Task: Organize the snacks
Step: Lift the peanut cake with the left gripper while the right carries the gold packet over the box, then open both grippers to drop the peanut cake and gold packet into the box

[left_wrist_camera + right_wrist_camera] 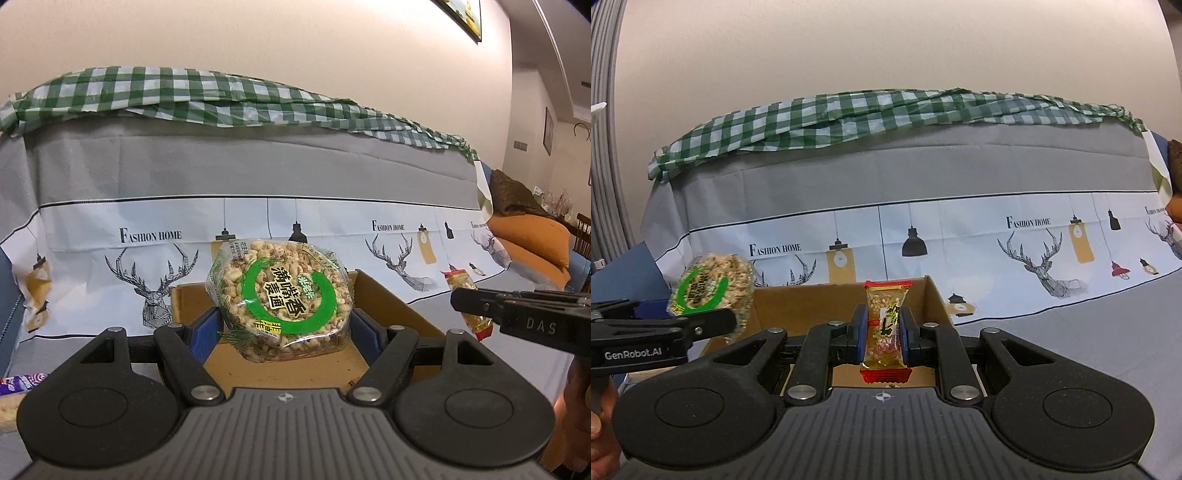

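Left wrist: left tongs (284, 325) pinch puffed-grain pack (279, 301) | right tongs (882, 334) pinch peanut bar (885, 326) | above box (934, 295)

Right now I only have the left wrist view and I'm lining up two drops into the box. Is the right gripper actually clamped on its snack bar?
Observer: Yes. The right gripper is shut on the snack bar, blue pads against both long sides, bar upright.
Operator: Is it over the box yet?
Observer: The cardboard box shows right behind and below the bar, so it looks to be at the near edge.
Operator: Anything already in that half of the box?
Observer: The floor that shows under the bar is bare cardboard.
Operator: And my rice cake?
Observer: From the right, the rice cake pack hangs at the box's left side in the left gripper.
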The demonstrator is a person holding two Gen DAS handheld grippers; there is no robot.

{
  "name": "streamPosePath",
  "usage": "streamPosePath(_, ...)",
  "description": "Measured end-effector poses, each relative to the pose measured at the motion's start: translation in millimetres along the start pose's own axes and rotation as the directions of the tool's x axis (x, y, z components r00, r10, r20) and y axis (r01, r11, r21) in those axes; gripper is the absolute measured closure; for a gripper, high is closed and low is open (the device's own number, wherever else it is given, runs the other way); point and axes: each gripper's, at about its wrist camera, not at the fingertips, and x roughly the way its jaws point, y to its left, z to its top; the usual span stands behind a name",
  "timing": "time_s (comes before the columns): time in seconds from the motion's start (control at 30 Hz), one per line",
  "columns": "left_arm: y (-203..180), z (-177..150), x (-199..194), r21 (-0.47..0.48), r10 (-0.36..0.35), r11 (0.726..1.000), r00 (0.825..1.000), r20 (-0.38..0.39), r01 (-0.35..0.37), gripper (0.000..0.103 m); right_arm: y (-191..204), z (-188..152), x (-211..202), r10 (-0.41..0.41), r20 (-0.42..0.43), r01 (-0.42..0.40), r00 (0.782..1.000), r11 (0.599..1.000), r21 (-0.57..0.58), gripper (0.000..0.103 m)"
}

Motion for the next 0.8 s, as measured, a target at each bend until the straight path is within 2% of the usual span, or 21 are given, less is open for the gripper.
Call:
streamPosePath(0.27,0,1,4,-0.037,-0.014,0.999,1.000,-0.010,0.014,0.024,5,-2,6,-0.017,-0.015,0.017,1.000,1.000,-0.011,0.085)
streamPosePath(0.43,4,2,3,-0.054,-0.012,0.998,1.000,-0.008,0.012,0.024,7,-1,3,-0.043,0.017,0.043,0.999,0.999,-0.008,0.085)
streamPosePath(0.8,11,3,-5,-0.087,-0.005,0.996,1.000,0.013,0.007,0.024,14,-4,4,-0.062,0.010,0.062,0.998,0.998,-0.012,0.085)
